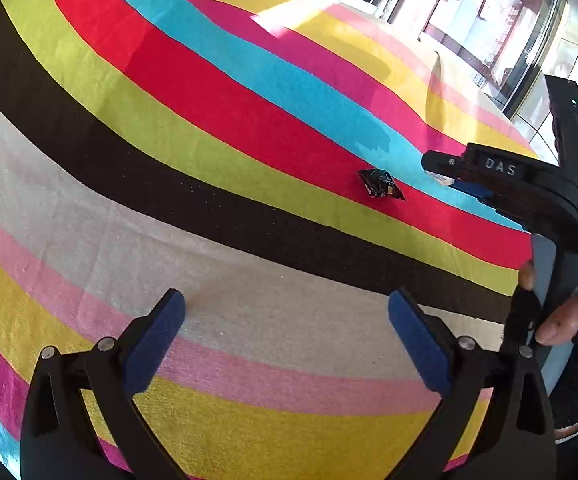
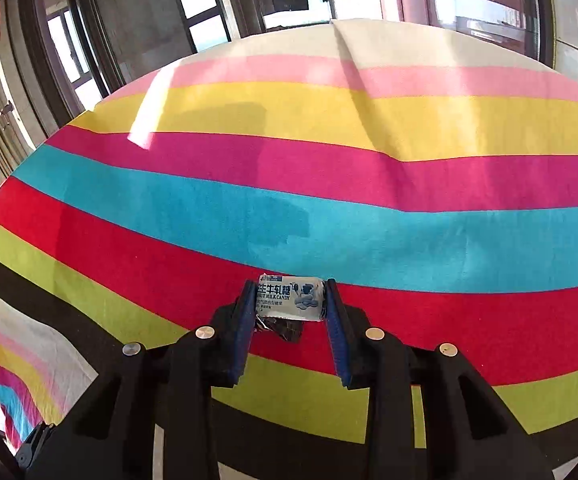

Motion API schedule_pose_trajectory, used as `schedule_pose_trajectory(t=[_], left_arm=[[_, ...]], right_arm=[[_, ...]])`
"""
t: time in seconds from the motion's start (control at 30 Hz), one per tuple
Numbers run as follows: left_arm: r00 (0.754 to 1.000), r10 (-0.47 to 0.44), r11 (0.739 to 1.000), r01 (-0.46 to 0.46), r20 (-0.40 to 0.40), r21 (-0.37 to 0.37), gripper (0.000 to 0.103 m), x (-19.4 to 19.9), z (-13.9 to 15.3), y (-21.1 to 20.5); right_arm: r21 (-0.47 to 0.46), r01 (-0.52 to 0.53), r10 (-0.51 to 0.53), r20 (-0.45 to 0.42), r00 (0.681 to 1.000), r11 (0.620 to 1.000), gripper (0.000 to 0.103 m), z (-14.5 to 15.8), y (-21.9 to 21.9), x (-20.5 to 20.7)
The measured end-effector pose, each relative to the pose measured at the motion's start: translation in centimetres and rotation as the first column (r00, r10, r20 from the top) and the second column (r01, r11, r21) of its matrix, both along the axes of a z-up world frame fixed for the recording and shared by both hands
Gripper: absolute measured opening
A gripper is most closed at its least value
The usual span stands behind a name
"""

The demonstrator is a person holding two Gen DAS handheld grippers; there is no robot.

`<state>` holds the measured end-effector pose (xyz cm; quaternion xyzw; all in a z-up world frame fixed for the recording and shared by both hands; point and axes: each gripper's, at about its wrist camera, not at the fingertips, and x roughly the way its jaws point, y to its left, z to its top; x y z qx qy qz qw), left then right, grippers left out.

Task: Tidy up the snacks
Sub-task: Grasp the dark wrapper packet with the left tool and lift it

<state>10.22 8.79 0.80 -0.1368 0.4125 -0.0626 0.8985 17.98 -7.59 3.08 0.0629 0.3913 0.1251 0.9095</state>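
Note:
My right gripper (image 2: 290,287) is shut on a white milk candy (image 2: 291,300) with blue print, held across its blue pads just above the red stripe. A small dark-wrapped snack (image 2: 283,329) lies on the cloth right under it. From the left wrist view, the same dark snack (image 1: 381,185) rests on the red stripe, and the right gripper (image 1: 439,166) hovers just right of it with the white candy (image 1: 443,179) at its tip. My left gripper (image 1: 287,306) stands open over the whitish stripe, nothing between its fingers.
A striped cloth (image 2: 329,216) in many colours covers the whole table, with a raised fold (image 2: 353,80) toward the far edge. Glass windows and dark frames (image 2: 217,4) stand behind the table. A person's hand (image 1: 557,320) grips the right tool's handle.

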Motion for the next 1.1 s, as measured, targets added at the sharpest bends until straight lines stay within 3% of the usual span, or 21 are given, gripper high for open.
schedule_pose_trajectory(t=[0.17,0.33,0.4,0.5,0.57,0.7,0.73,0.83,0.9,0.97,1.03,1.07,1.1], left_arm=[[1.000,-0.002,0.999,0.003,-0.015,0.047,0.101,0.3,-0.1,-0.6],[0.999,-0.019,0.992,0.025,-0.044,0.123,0.101,1.0,-0.2,-1.9],[0.992,-0.106,0.981,0.115,-0.064,0.154,0.101,2.2,-0.1,-3.4],[0.963,-0.258,0.934,0.268,-0.072,0.238,0.101,4.6,0.3,-5.9],[0.957,-0.277,0.912,0.288,-0.081,0.292,0.101,6.6,0.5,-7.0],[0.938,-0.335,0.904,0.347,-0.091,0.251,0.101,10.6,0.8,-8.8],[0.928,-0.365,0.884,0.372,-0.078,0.284,0.101,11.2,1.0,-9.7],[0.861,-0.501,0.766,0.488,-0.087,0.419,0.101,12.6,1.0,-12.3],[0.823,-0.556,0.716,0.545,-0.116,0.437,0.100,13.4,0.8,-13.0],[0.809,-0.570,0.697,0.570,-0.147,0.436,0.092,14.4,0.5,-13.1],[0.794,-0.580,0.700,0.600,-0.181,0.389,0.080,15.1,-0.1,-13.0],[0.791,-0.587,0.715,0.606,-0.172,0.350,0.069,15.2,0.0,-12.7],[0.785,-0.597,0.726,0.616,-0.165,0.307,0.049,15.1,0.1,-12.6]], right_arm=[[0.005,-0.026,0.026,-0.016,1.000,1.000,0.034,-1.4,-5.3,-6.7],[0.048,-0.020,0.022,-0.048,0.999,0.999,0.034,-3.4,-8.3,-10.5],[0.088,-0.011,0.017,-0.064,0.998,0.996,0.034,-4.0,-9.2,-10.6],[0.123,-0.009,0.012,-0.028,1.000,0.992,0.034,-3.7,-9.6,-10.6],[0.137,-0.006,0.012,-0.043,0.999,0.991,0.034,-3.9,-9.7,-10.5],[0.172,-0.001,0.011,-0.059,0.998,0.985,0.034,-4.2,-10.4,-10.5],[0.176,0.002,0.009,-0.062,0.998,0.984,0.034,-4.2,-10.5,-10.7],[0.178,0.003,0.008,-0.059,0.998,0.984,0.034,-4.2,-10.5,-10.8],[0.181,0.000,0.011,-0.061,0.998,0.984,0.034,-4.2,-10.4,-10.7],[0.181,-0.001,0.013,-0.067,0.998,0.984,0.034,-4.4,-10.4,-10.7],[0.179,-0.002,0.015,-0.073,0.997,0.984,0.034,-4.5,-10.4,-10.7],[0.180,-0.001,0.014,-0.074,0.997,0.984,0.034,-4.6,-10.5,-10.7],[0.181,0.000,0.014,-0.075,0.997,0.983,0.034,-4.6,-10.6,-10.8]])
